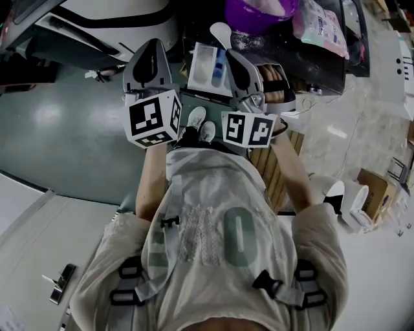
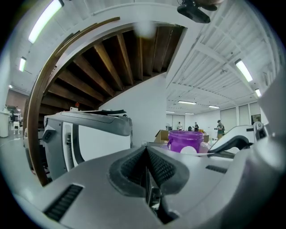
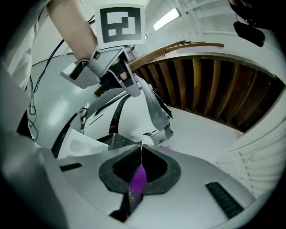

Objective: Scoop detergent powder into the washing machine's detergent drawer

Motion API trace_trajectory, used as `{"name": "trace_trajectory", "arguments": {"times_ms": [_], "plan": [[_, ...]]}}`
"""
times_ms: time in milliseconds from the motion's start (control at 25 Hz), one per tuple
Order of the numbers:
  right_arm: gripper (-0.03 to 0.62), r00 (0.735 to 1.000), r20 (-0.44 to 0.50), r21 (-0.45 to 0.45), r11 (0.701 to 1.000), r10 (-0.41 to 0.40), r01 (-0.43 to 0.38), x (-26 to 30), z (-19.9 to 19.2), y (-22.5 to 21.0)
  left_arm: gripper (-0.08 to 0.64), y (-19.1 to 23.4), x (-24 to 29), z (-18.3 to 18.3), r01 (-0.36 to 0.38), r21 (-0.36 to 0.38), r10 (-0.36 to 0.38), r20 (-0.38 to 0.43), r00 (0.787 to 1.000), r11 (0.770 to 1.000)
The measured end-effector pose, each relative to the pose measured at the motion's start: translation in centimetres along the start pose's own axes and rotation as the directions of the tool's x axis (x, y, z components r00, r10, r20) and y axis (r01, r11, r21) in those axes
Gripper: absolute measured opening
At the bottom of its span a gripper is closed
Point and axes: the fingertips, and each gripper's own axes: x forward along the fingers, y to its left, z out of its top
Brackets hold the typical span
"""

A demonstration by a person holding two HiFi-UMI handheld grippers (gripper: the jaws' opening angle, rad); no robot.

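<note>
A white plastic scoop, its thin handle pinched in the right gripper, hangs between the purple plastic tub and the open white detergent drawer with its blue compartment. Whether it carries powder cannot be made out. The left gripper, jaws pressed together on nothing, is held just left of the drawer, above the grey floor.
</note>
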Motion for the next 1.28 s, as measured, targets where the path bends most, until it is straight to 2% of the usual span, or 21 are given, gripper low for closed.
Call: {"name": "trace_trajectory", "arguments": {"times_ms": [320,480,560,680,920,1120,1280], "plan": [[0.011,0.981,-0.027,0.058,0.98,-0.191,0.193,-2.5,-0.1,-7.2,0.02,-3.7,1.4,4.0,0.108,0.029,-0.11,0.084,0.99,0.994],[0.011,0.964,-0.063,0.131,0.955,-0.258,0.264,-3.8,-0.9,-10.2,0.02,-5.9,1.6,5.8,0.167,0.05,-0.172,0.118,0.978,0.985],[0.011,0.955,-0.082,0.2,0.934,-0.284,0.295,-4.5,-1.5,-11.4,0.02,-6.8,1.7,6.7,0.194,0.059,-0.201,0.134,0.97,0.979],[0.011,0.94,-0.113,0.327,0.881,-0.322,0.341,-5.5,-2.5,-12.9,0.02,-8.0,2.0,7.7,0.233,0.074,-0.242,0.153,0.958,0.97],[0.011,0.916,-0.181,0.525,0.752,-0.359,0.399,-7.6,-4.8,-13.8,0.02,-9.9,1.6,8.6,0.293,0.104,-0.307,0.166,0.937,0.95],[0.011,0.896,-0.242,0.649,0.624,-0.373,0.435,-9.0,-6.8,-13.4,0.02,-10.3,1.3,8.3,0.317,0.12,-0.333,0.154,0.93,0.941],[0.012,0.881,-0.279,0.703,0.544,-0.382,0.459,-9.7,-7.8,-12.9,0.02,-10.2,1.0,8.5,0.328,0.129,-0.346,0.161,0.924,0.936]]}}
